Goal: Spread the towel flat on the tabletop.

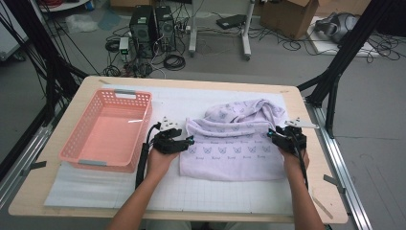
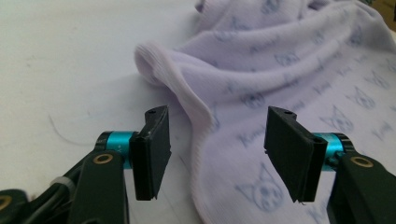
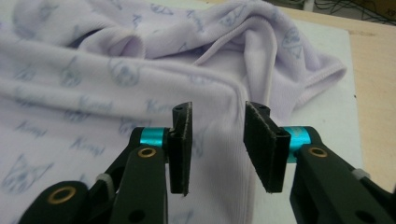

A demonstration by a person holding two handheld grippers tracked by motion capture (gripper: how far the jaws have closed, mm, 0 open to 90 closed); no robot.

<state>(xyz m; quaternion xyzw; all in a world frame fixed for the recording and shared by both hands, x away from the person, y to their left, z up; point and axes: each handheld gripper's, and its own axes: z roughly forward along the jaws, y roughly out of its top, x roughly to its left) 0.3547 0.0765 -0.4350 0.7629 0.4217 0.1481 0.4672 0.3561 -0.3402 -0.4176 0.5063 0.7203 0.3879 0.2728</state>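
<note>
A lilac towel (image 1: pixel 230 143) printed with small cartoon faces lies partly folded on the white mat, bunched up at its far side. My left gripper (image 1: pixel 189 140) sits at the towel's left edge, pointing right. In the left gripper view its jaws (image 2: pixel 218 114) stand open, and the towel's (image 2: pixel 280 70) hemmed edge runs beneath the gap without touching the pads. My right gripper (image 1: pixel 270 134) is at the towel's right edge. In the right gripper view it (image 3: pixel 217 107) is open over a fold of the towel (image 3: pixel 93 79), gripping nothing.
A pink plastic basket (image 1: pixel 76 143) stands empty on the left of the table. The white gridded mat (image 1: pixel 215 196) covers most of the wooden tabletop (image 1: pixel 316 158). Beyond the table, computers, cables and boxes sit on the floor.
</note>
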